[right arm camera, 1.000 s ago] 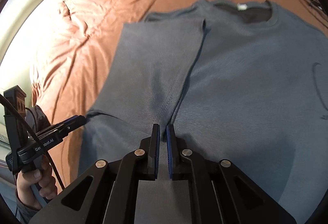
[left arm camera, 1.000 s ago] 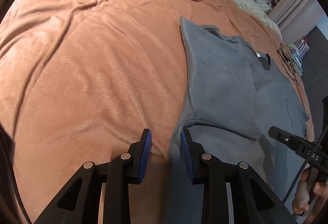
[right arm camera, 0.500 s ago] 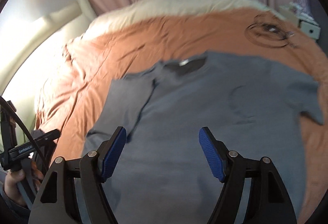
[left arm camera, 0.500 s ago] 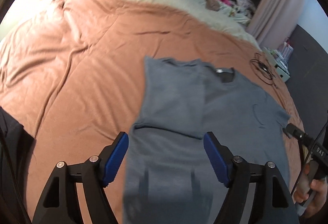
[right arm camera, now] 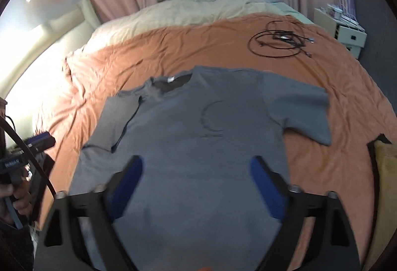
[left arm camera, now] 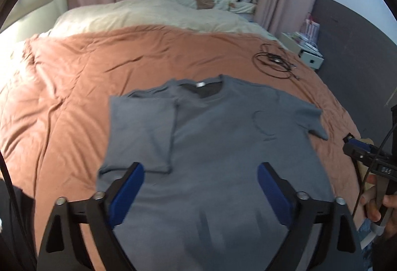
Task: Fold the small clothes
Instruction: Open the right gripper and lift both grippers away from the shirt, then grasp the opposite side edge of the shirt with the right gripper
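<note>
Grey T-shirt [left arm camera: 218, 137] lies flat mid-bed on the orange blanket [left arm camera: 74, 87], one sleeve folded in over the chest, the other spread toward the blanket's side edge. Left gripper [left arm camera: 199, 193] and right gripper [right arm camera: 196, 186] hover above the hem, jaws opening wide, nothing between. Cable coil [right arm camera: 278, 44] near the blanket's far corner.

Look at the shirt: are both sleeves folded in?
No. On the shirt, only the left sleeve is folded in; the right sleeve lies spread out on the blanket.
</note>
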### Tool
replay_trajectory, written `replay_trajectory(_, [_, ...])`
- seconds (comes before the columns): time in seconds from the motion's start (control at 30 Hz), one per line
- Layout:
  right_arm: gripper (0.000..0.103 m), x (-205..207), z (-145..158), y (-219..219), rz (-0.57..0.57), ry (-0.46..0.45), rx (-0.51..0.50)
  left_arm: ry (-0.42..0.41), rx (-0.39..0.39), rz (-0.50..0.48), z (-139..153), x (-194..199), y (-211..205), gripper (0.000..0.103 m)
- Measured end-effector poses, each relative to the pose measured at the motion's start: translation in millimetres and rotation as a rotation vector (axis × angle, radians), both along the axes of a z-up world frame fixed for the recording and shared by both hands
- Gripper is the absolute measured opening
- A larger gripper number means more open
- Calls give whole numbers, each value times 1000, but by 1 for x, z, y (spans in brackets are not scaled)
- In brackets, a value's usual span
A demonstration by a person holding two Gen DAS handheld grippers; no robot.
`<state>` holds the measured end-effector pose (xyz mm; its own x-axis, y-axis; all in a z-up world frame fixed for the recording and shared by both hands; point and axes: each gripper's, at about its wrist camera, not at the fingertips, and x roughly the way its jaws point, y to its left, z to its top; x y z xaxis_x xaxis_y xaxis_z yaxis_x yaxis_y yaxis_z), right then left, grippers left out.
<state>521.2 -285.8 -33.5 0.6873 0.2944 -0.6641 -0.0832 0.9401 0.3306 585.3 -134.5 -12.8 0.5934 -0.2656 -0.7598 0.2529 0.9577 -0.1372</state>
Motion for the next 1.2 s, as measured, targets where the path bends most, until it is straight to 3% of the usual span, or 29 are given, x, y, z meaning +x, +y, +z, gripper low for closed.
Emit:
replay_trajectory(0.33, [103, -24, -8, -89, -130, 41, 56, 0, -34, -95, 6, 14, -83, 103])
replay_trajectory(0.57, [102, -11, -23, -130, -200, 60, 88, 22, -62, -144, 0, 34, -137, 100])
replay_trajectory(0.6, [100, -9, -26, -137, -206, 67, 115, 26, -58, -152, -2, 38, -147, 95])
replay_trajectory(0.73, [74, 10, -49, -166, -208, 111, 222, 62, -62, -199, -15, 55, -183, 88])
replay_trajectory(0.83, [64, 25, -63, -182, -207, 128, 248, 78, -60, -206, -26, 67, -203, 87])
replay_trajectory(1.0, [55, 62, -91, -205, -205, 153, 290, 116, -47, -233, -48, 93, -240, 69])
replay_trajectory(1.13, [51, 96, -111, -212, -203, 178, 311, 124, -33, -265, -64, 110, -265, 64])
replay_trajectory(1.2, [51, 109, -121, -214, -204, 187, 318, 130, -30, -274, -71, 119, -277, 53])
